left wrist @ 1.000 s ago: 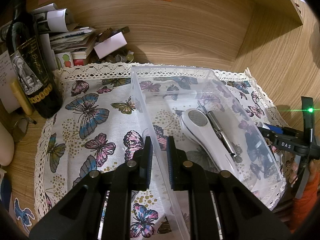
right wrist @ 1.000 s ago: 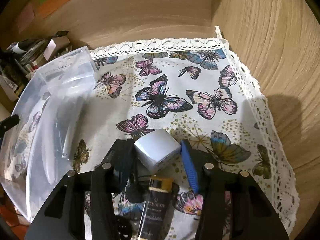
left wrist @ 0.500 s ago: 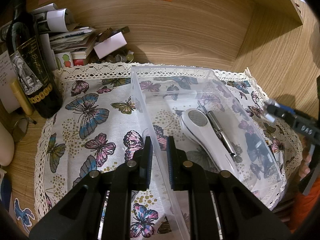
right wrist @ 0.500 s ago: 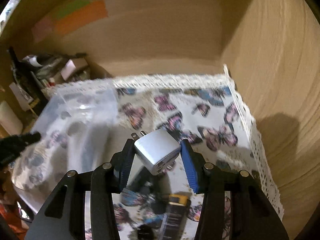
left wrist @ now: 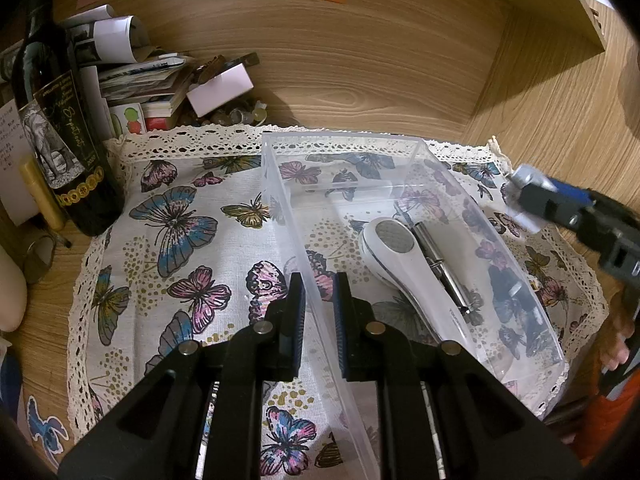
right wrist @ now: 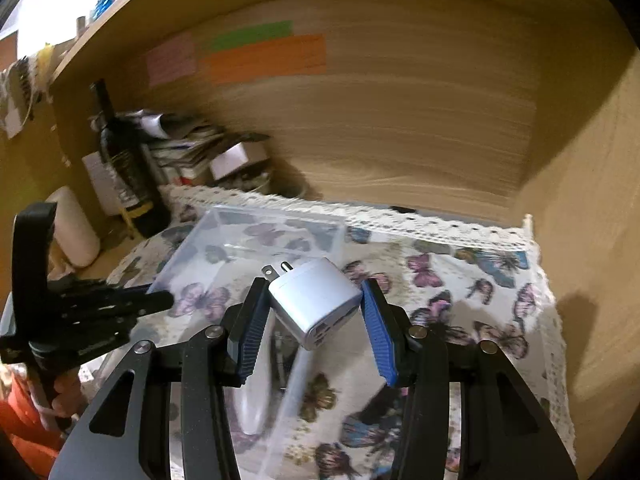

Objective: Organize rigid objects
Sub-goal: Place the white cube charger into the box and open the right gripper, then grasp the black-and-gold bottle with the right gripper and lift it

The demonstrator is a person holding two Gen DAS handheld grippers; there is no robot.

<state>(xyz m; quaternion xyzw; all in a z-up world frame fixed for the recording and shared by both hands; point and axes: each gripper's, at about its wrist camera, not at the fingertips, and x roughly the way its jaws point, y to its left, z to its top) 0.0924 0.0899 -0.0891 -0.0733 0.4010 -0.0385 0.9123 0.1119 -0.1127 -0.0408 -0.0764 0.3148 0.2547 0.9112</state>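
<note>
Two grippers over a butterfly-print cloth point(left wrist: 180, 240) edged in lace

The left gripper point(left wrist: 319, 312) pinches the thin clear wall of a plastic bin point(left wrist: 288, 216), jaws nearly pressed together; inside lie a smooth white handheld device point(left wrist: 404, 264) and a metal tool point(left wrist: 440, 268). The right gripper point(right wrist: 316, 320) holds a boxy silver plug adapter point(right wrist: 316, 300) aloft between ribbed blue pads, prongs forward. A dark bottle point(left wrist: 60, 140) with a script label stands left

A dark wine bottle point(left wrist: 60, 136) stands beside stacked papers point(left wrist: 136, 76) at the butterfly cloth's point(left wrist: 180, 248) edge
</note>
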